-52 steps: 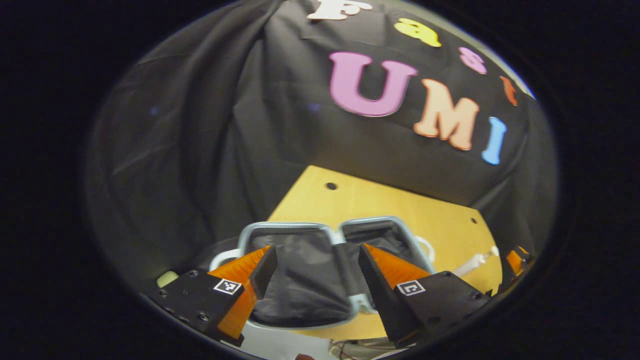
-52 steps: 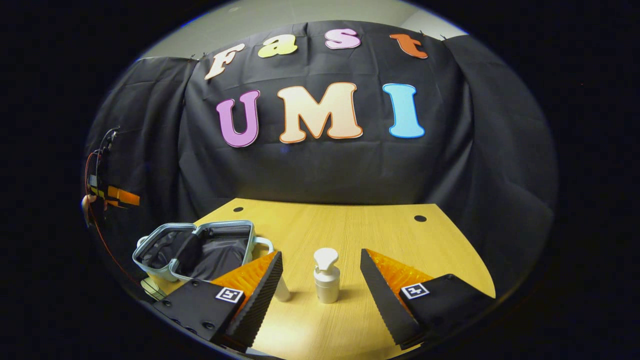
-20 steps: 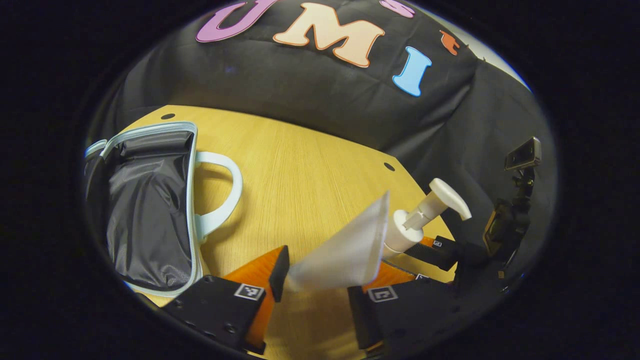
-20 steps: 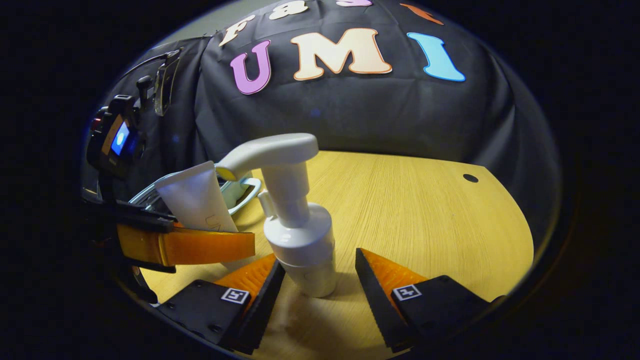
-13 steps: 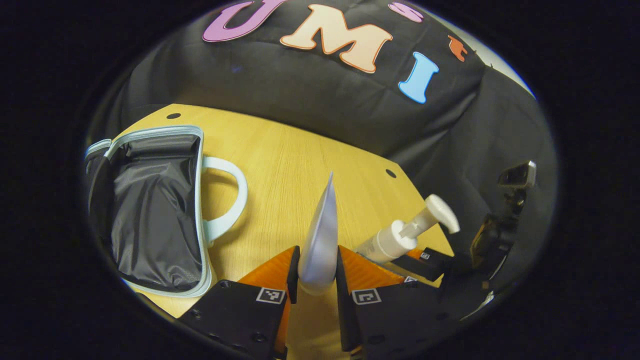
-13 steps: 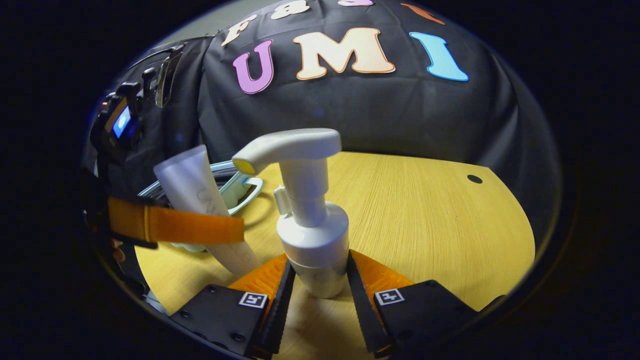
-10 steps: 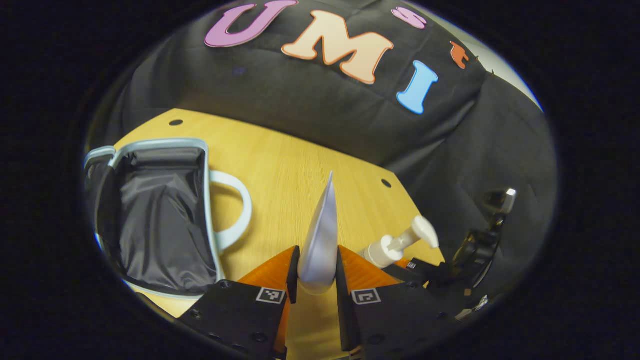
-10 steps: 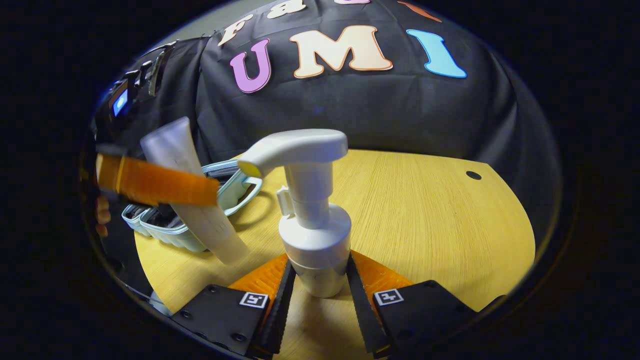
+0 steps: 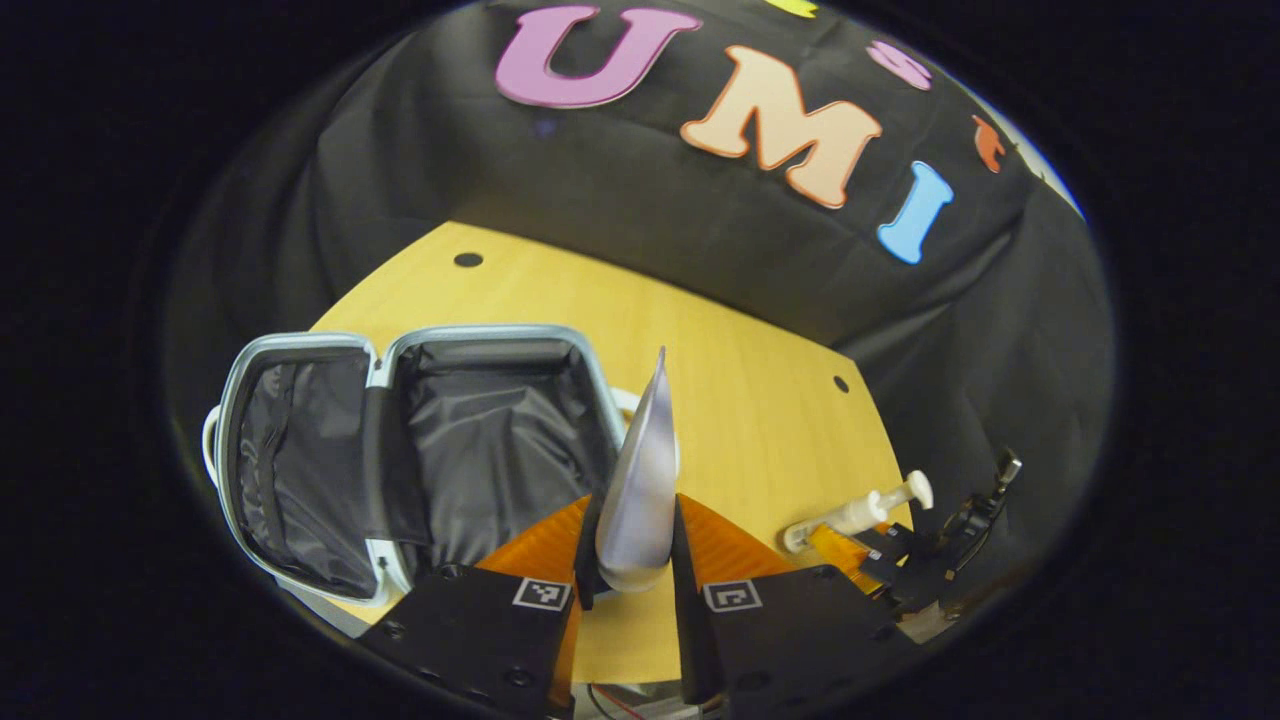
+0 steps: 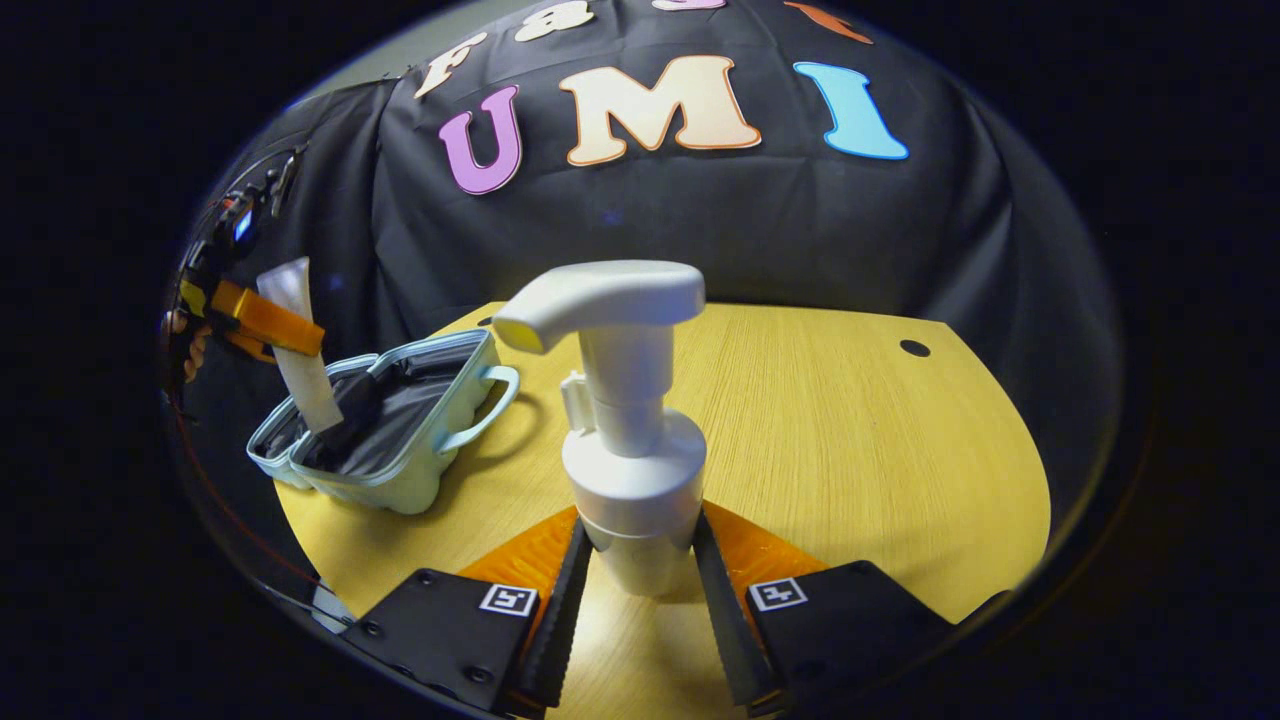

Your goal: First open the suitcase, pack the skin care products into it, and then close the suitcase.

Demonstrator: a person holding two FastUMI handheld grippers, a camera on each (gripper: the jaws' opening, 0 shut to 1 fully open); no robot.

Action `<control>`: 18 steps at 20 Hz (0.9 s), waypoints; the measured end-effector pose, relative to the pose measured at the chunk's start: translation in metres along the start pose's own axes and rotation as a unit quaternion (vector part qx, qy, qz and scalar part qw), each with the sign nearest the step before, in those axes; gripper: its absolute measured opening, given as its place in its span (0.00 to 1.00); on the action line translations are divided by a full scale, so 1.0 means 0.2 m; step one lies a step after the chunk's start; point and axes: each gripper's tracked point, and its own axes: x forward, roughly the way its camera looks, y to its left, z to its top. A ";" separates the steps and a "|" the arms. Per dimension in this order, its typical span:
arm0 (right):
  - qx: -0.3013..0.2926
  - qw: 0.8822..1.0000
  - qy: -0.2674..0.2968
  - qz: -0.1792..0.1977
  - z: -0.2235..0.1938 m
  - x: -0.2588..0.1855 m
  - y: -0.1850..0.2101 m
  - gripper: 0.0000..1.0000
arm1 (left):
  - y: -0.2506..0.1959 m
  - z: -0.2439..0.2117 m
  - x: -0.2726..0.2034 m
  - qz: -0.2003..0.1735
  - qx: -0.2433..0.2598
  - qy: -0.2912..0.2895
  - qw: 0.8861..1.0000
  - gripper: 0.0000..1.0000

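White tube (image 9: pixel 640 480) clenched in my left gripper (image 9: pixel 630 560), I'm hanging it beside the open suitcase (image 9: pixel 400 440) at lower left; lower it in cap-first. Right gripper (image 10: pixel 640 585) is clamping the pump bottle (image 10: pixel 625 430), centre frame.

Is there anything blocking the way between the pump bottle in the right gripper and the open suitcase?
Nothing visible on the table between them. The left gripper holds the tube over the suitcase, which may crowd the pump bottle.

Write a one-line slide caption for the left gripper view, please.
Left gripper holds a white tube beside the open suitcase on the wooden table.
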 end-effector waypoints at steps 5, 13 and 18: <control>0.006 0.999 -0.003 -0.034 0.06 -0.11 0.11 0.60 | 0.27 -0.19 0.12 -0.004 0.004 0.155 0.988 0.34; 0.036 0.997 -0.004 -0.072 0.13 -0.19 0.36 0.62 | 0.48 -0.30 0.32 -0.013 0.019 0.255 0.967 0.31; 0.038 0.997 -0.006 -0.065 0.20 -0.20 0.56 0.60 | 0.53 -0.29 0.35 -0.022 0.011 0.264 0.964 0.33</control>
